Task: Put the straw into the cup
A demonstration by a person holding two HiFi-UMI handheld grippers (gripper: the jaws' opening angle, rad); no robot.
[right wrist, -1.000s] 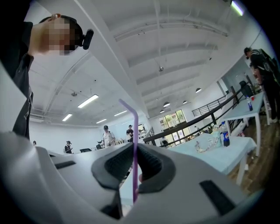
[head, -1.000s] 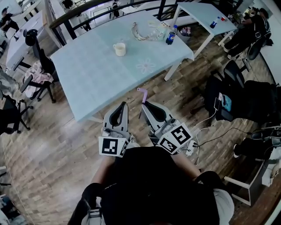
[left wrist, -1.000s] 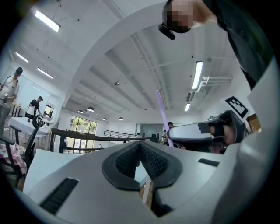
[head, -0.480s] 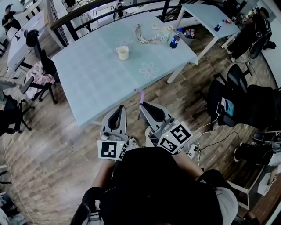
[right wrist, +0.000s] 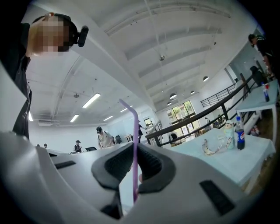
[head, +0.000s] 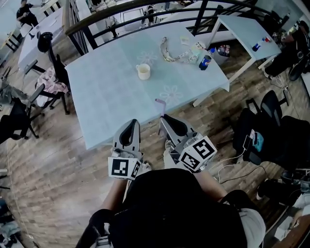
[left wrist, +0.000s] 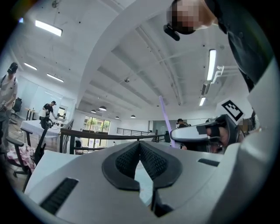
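Note:
A cream cup (head: 143, 71) stands on the pale blue table (head: 101, 97), toward its far side. My right gripper (head: 164, 117) is shut on a purple straw (head: 160, 104), which stands upright with its bent top over the table's near edge. In the right gripper view the straw (right wrist: 130, 114) runs up between the pads of the gripper (right wrist: 133, 146). My left gripper (head: 130, 123) hovers beside it at the table's near edge, jaw tips together and nothing held (left wrist: 140, 144). The left gripper view also catches the straw (left wrist: 164, 116) at its right.
A dark soda bottle (head: 205, 62) and a light chain-like strip (head: 170, 52) lie at the table's far right. A black railing (head: 145, 9) runs behind it. Chairs (head: 19, 121) stand at the left, a second table (head: 244, 29) and more chairs (head: 264, 104) at the right.
Both grippers have moved forward toward the table with the straw still gripped. The straw's top, earlier over the floor, now stands over the table's near edge.

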